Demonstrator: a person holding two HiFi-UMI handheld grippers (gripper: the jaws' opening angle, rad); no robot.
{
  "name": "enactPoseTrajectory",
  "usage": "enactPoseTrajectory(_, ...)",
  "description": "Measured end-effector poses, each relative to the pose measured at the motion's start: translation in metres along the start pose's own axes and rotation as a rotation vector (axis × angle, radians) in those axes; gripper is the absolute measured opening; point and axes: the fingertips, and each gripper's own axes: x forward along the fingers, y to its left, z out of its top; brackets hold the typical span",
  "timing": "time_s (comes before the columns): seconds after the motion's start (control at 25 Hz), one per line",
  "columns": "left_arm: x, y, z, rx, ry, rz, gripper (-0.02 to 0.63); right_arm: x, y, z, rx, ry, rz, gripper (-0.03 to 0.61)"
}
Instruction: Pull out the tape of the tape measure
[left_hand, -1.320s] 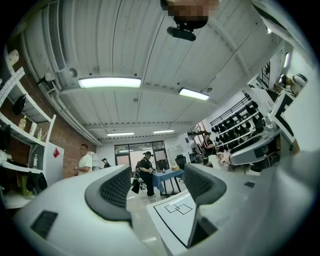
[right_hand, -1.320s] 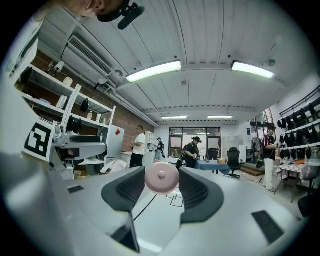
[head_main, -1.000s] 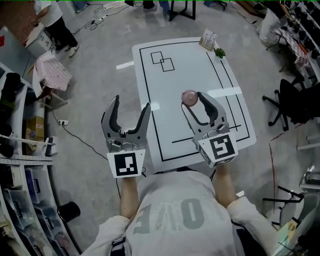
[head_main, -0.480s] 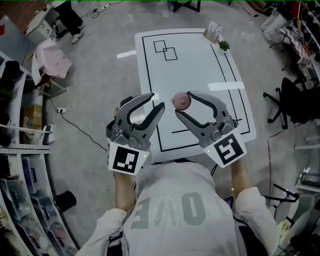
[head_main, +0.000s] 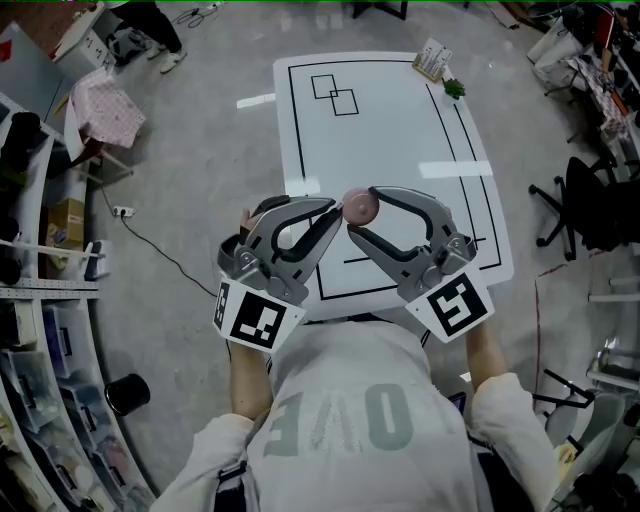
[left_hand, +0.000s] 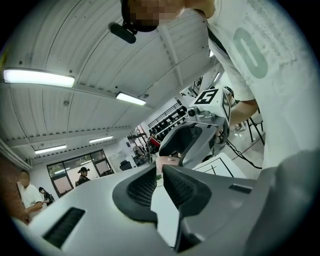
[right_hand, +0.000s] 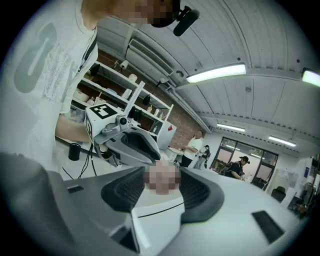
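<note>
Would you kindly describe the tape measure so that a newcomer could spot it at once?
Find the white table with black lines, seen from above. Over its near half the right gripper clamps the tape measure: a small round pink case, the only pink thing among grey jaws.

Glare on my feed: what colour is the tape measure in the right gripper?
Pink, a dusty rose. The tape measure shows best in the head view.
</note>
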Motion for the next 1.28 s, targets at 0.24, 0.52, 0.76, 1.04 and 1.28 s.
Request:
enactPoseTrajectory(0.24,0.005,-0.007,-0.002,-0.054,0.004,-0.065,0.058,-0.005,0.0,-0.003,-0.001,-0.005,0.028,0.227)
enactPoseTrajectory(0.52,0.008,-0.009,-0.006,-0.099,0.007,-0.097,0.029,-0.005,0.001,-0.011,-0.004,0.017,0.045,0.227)
enactPoseTrajectory(0.76,0.012,-0.006,-0.009,-0.036,0.033,-0.067,0.028,-0.003,-0.004,-0.014,-0.025,0.038,0.007,0.227)
enactPoseTrajectory(1.04,-0.005,0.024,-0.024,-0.009,0.078,0.059,0.028,-0.016,-0.033,-0.039,-0.032,0.088,-0.137,0.227)
enactPoseTrajectory(1.28,-0.027,0.049,-0.035,0.007,0.109,0.159,0.028,-0.037,-0.052,-0.051,-0.025,0.111,-0.213,0.227)
